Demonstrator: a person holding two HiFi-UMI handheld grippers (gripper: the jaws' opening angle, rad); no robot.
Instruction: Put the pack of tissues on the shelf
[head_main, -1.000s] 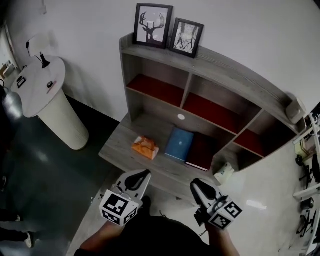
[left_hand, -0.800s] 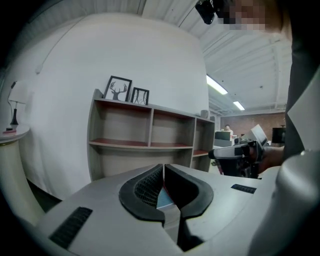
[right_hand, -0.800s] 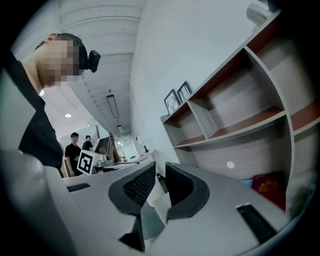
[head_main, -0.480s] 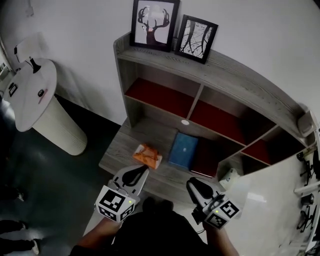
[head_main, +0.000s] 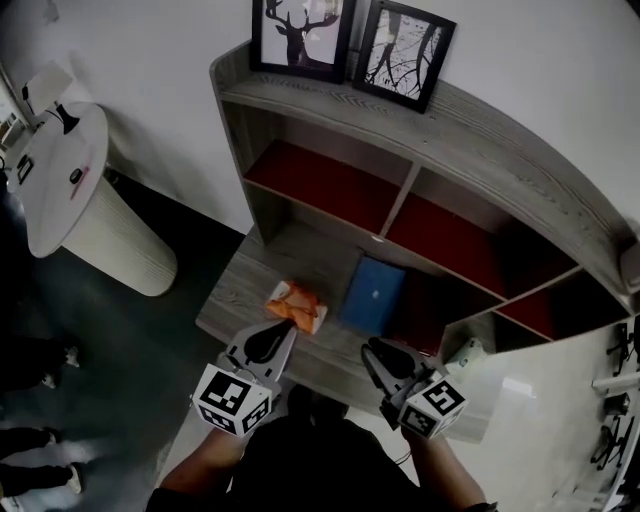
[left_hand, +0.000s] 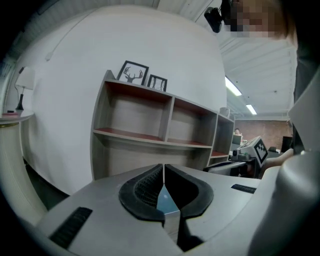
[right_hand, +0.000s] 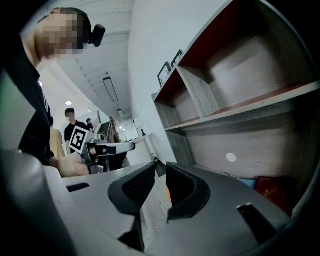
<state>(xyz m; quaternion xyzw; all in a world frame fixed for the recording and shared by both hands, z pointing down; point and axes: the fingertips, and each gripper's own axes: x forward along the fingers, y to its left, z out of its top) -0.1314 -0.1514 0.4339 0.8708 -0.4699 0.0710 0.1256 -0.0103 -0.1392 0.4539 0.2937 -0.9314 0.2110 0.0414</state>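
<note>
Near the front edge of the shelf unit's lower ledge (head_main: 235, 300), towards its left end, lies the orange pack of tissues (head_main: 293, 305), flat on the grey wood and slightly askew. Just to its right a blue book (head_main: 373, 296) lies flat on the same ledge, and a dark red book (head_main: 420, 312) lies right beside that, their long edges touching or nearly so. A small white object (head_main: 466, 352) sits at the ledge's right front corner; what it is cannot be made out.

The left gripper (head_main: 283, 331) hovers just in front of the ledge's front edge with its tips pointing at the pack and close to it, not touching. In the left gripper view its jaws (left_hand: 163, 167) are pressed together at the tips with nothing between them. The right gripper (head_main: 372, 348) hangs near the front edge below the blue book; in the right gripper view (right_hand: 159, 169) its jaws are clenched and hold nothing.

Above the ledge the shelf unit (head_main: 480, 150) has open compartments with red floors (head_main: 320, 185), none holding anything visible. On its top board, at the left end, stand two framed pictures, one of a deer (head_main: 298, 28) and one of branches (head_main: 408, 55), leaning against the white wall. Well to the left of the unit stands a white pedestal table (head_main: 70, 170) on the dark floor.
</note>
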